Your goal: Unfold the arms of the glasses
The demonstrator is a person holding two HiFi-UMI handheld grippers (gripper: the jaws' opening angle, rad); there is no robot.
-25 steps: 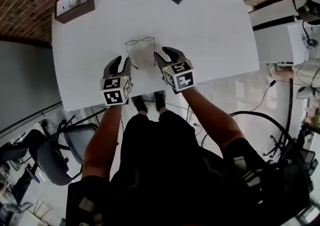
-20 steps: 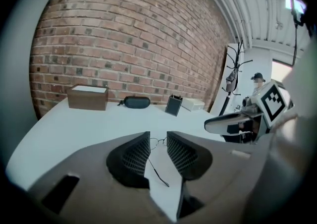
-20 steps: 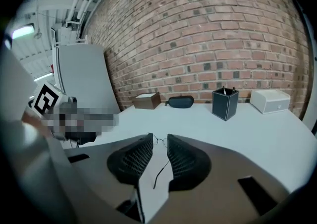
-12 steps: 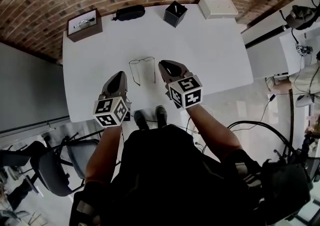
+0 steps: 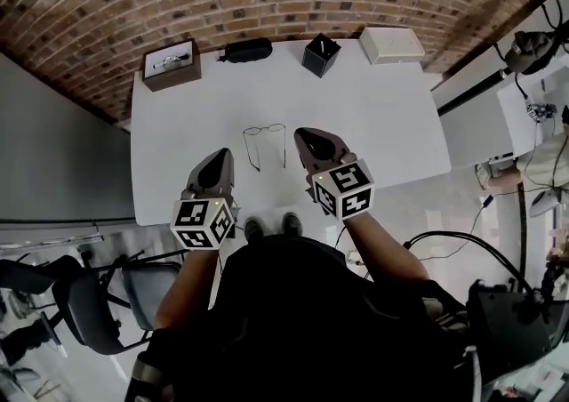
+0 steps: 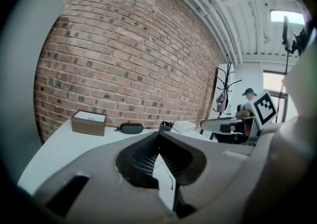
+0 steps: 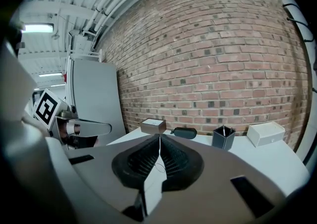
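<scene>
On the white tabletop [image 5: 382,124], lying between left gripper [image 5: 223,154] and right gripper [image 5: 300,132]: glasses [image 5: 265,144], arms open, untouched. Both pairs of fingers pressed together, empty. Along the far edge, well apart: brown box [image 5: 171,64], black case [image 5: 247,50], pen holder [image 5: 320,54], white box [image 5: 391,44].

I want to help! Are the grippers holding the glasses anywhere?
No. Left gripper and right gripper are shut, empty; the glasses lie on the table.

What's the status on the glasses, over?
Left gripper shut, empty. Right gripper shut, empty. Glasses lie on the white table just ahead, arms unfolded. Nothing between grippers and glasses.
</scene>
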